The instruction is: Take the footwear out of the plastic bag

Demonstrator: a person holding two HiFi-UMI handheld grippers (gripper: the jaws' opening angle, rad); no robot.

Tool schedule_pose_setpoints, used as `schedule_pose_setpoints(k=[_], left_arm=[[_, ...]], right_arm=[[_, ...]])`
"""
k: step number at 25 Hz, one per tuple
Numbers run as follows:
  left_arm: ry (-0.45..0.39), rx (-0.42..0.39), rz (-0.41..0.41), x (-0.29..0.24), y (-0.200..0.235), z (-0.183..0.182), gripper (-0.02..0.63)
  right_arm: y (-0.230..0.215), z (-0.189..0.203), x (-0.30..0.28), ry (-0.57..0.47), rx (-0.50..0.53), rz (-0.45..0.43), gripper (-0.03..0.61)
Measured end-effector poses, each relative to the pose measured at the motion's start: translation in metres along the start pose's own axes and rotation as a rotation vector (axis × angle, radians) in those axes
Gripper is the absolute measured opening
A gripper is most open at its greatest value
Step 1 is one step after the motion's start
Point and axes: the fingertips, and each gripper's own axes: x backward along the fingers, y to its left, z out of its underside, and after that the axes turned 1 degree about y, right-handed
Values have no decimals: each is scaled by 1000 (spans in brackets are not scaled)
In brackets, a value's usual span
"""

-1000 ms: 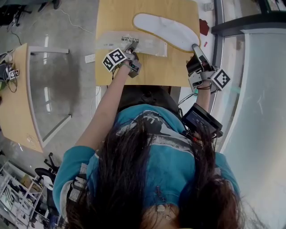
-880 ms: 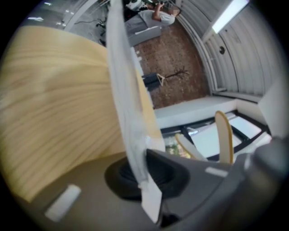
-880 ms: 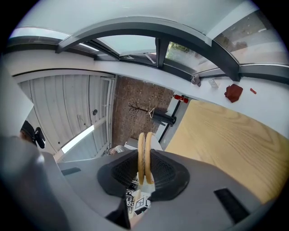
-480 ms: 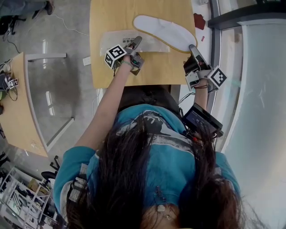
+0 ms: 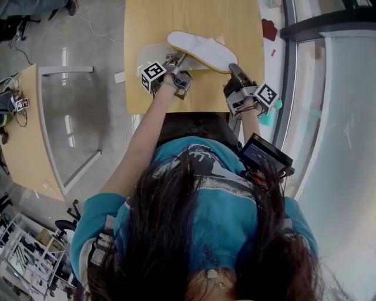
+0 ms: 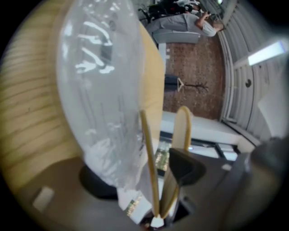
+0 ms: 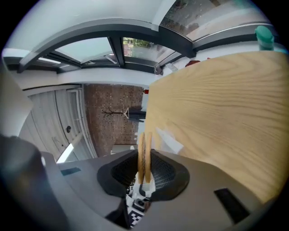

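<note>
A pair of flat white slippers [image 5: 202, 52] with tan edges lies across the wooden table [image 5: 194, 17], outside the clear plastic bag [image 5: 151, 56]. My right gripper [image 5: 233, 69] is shut on their heel end; in the right gripper view the two thin tan soles [image 7: 144, 151] sit edge-on, pinched between the pads. My left gripper [image 5: 178, 59] is at the bag's mouth, and its jaws have just been opening. In the left gripper view the bag [image 6: 101, 90] hangs by the left pad, the slippers' tan edges [image 6: 150, 167] stand in the gap, and no pad presses on them.
The table's near edge [image 5: 176, 111] runs just below both grippers. A second wooden desk [image 5: 23, 129] stands at the left across grey floor. A glass partition [image 5: 329, 88] lines the right side. A small screen device [image 5: 264, 156] sits on the person's right forearm.
My right gripper has carried the slippers left and toward the person. My left gripper, earlier shut on the bag, now stands with its jaws apart, and its wrist has rolled.
</note>
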Motion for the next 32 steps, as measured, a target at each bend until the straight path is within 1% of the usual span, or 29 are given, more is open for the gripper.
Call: schedule_pose_setpoints(k=[3,6,8,10,12,13,14,16,18,19,20,21,23,24,26,28,30,32], left_arm=[[-6,4,-1,1,3,-2,324],[-1,3,-9,4,4,-2,324],[2,1,-19,6,6,-3,324],[-11,26,-16,9,7,-6,323],[-32,77,-6,12,7,-9,324],[-36,90,-6,14,7,-9,324],[-32,87,-12,15,8,-7,324],[-2,46,-33,19,10,-2,324],[53,22,-45,23,9,7,324],[92,32,-45,26,8,15,326],[135,51,-42,29,7,24,352],[176,69,-37,33,7,32,362],[238,69,-29,44,7,44,362],[260,46,-28,49,8,47,362],[302,-33,-27,56,12,56,362],[352,-116,-26,59,12,67,362],[404,-185,-15,60,8,77,362],[420,-247,-3,61,0,82,362]], right_arm=[[-20,10,-6,15,18,76,78],[-37,16,-12,34,94,168,80],[-46,16,-14,31,117,217,80],[-55,14,-15,18,137,258,81],[-66,11,-15,21,199,303,84],[-70,10,-14,29,236,322,86],[-73,8,-13,34,259,332,86],[-75,6,-11,31,267,337,87],[-76,4,-10,23,285,345,87],[-77,3,-10,20,299,352,89],[-78,2,-10,17,308,358,89],[-79,2,-10,13,310,364,89],[-79,4,-14,8,309,370,91],[-78,5,-16,8,310,367,91],[-75,8,-19,24,321,338,91],[-73,11,-20,64,362,319,96],[-74,10,-17,110,440,359,124],[-72,6,-13,134,536,409,180]])
